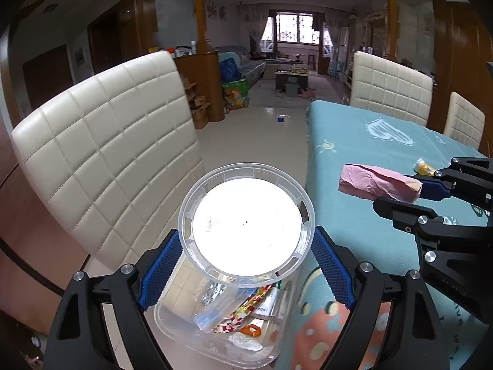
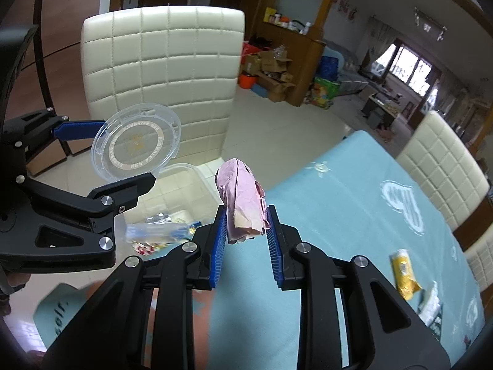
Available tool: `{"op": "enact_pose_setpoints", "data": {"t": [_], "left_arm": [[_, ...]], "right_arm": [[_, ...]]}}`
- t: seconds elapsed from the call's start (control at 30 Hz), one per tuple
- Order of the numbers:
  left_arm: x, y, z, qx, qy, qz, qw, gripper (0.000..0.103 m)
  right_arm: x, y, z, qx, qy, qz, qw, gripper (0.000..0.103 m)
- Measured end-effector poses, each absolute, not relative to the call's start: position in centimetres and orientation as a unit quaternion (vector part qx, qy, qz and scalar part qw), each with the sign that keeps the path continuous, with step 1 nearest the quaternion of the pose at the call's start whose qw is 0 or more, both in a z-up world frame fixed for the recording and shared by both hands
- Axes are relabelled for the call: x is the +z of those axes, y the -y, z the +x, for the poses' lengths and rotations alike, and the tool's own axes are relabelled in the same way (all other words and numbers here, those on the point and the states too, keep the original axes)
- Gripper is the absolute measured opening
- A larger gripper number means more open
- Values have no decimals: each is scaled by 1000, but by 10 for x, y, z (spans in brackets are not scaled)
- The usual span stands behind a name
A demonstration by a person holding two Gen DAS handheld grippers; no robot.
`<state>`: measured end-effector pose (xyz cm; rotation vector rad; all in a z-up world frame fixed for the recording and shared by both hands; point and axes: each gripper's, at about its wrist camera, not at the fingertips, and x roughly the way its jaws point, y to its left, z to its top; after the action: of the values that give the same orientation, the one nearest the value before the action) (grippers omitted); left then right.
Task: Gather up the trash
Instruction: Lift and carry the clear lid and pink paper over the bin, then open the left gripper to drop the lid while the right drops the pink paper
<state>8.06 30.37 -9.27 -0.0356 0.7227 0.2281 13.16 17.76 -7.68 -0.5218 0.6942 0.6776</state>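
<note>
The left gripper (image 1: 245, 273) is clamped on a clear lid (image 1: 246, 225) above the open bin (image 1: 215, 336). The right gripper (image 2: 245, 240) pinches a pink paper wad (image 2: 243, 200) just beside the bin, over the table (image 2: 354, 215). Best to carry the wad fully over the bin's opening, clear of the lid, before letting go.

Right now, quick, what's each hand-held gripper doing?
Left hand-held gripper: closed on the clear round lid, above the trash container.
Right hand-held gripper: closed on the crumpled pink paper.

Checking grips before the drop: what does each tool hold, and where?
Left tool holds the clear lid by its opposite rim edges. Right tool pinches the pink paper at its near end.
</note>
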Motion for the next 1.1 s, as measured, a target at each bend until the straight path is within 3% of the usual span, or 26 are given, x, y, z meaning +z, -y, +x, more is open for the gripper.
{"op": "enact_pose_setpoints", "data": {"t": [0.83, 1.1], "left_arm": [[-140, -343, 82, 132, -422, -79, 893, 84], [-135, -347, 66, 154, -418, -66, 893, 84]], "right_arm": [[-100, -206, 153, 334, -370, -228, 837, 28], [-104, -220, 140, 356, -365, -237, 827, 40]]}}
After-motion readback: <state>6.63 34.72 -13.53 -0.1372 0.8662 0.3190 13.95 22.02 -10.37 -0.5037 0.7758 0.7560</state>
